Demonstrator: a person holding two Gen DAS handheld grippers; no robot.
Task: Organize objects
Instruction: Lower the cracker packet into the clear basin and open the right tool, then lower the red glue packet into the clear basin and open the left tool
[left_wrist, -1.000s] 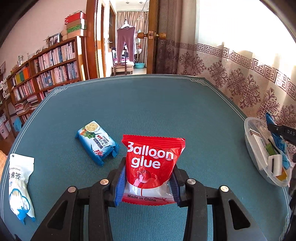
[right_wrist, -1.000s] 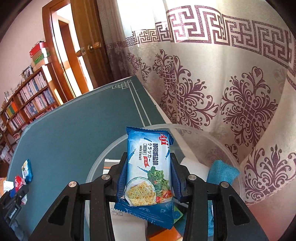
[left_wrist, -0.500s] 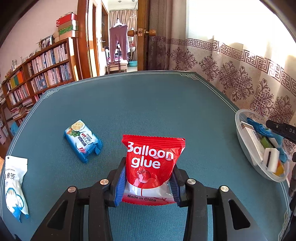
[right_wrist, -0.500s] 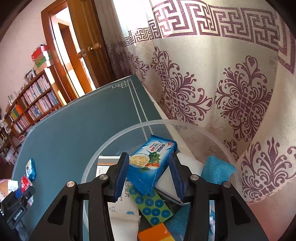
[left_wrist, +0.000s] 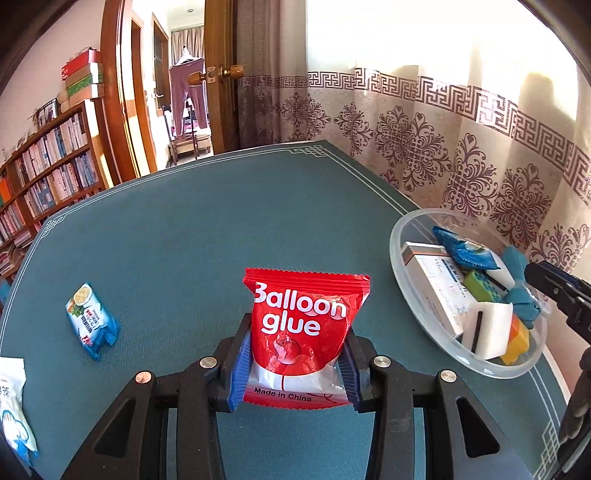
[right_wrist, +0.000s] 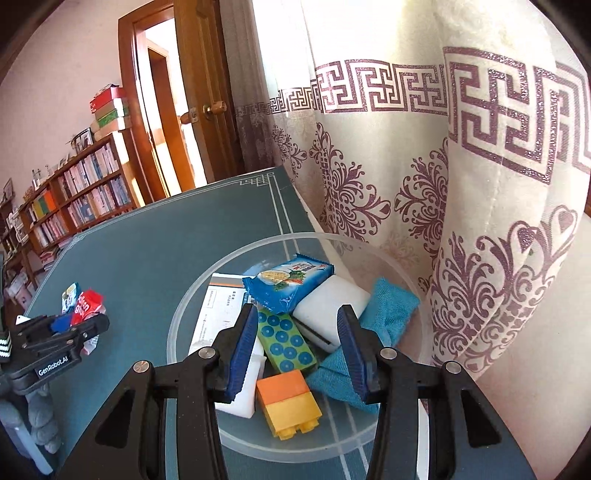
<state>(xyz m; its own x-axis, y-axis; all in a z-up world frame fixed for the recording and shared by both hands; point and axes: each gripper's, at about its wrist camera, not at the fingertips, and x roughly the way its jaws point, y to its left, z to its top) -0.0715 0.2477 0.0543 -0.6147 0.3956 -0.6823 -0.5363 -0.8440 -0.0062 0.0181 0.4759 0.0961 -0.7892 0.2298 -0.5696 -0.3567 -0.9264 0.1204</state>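
Left tool (left_wrist: 295, 363) grips one glue packet (left_wrist: 303, 332); right tool (right_wrist: 297, 345) gapes above one bowl (right_wrist: 177, 325).

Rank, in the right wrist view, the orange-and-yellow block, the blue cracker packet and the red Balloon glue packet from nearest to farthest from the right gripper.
1. Orange-and-yellow block: in the bowl, just below the open right gripper.
2. Blue cracker packet: at the bowl's far side, atop the other items.
3. Red Balloon glue packet: far left, held by the left gripper.

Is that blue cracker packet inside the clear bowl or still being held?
Inside: the cracker packet lies on items in the bowl, beyond the open right hand-held gripper.
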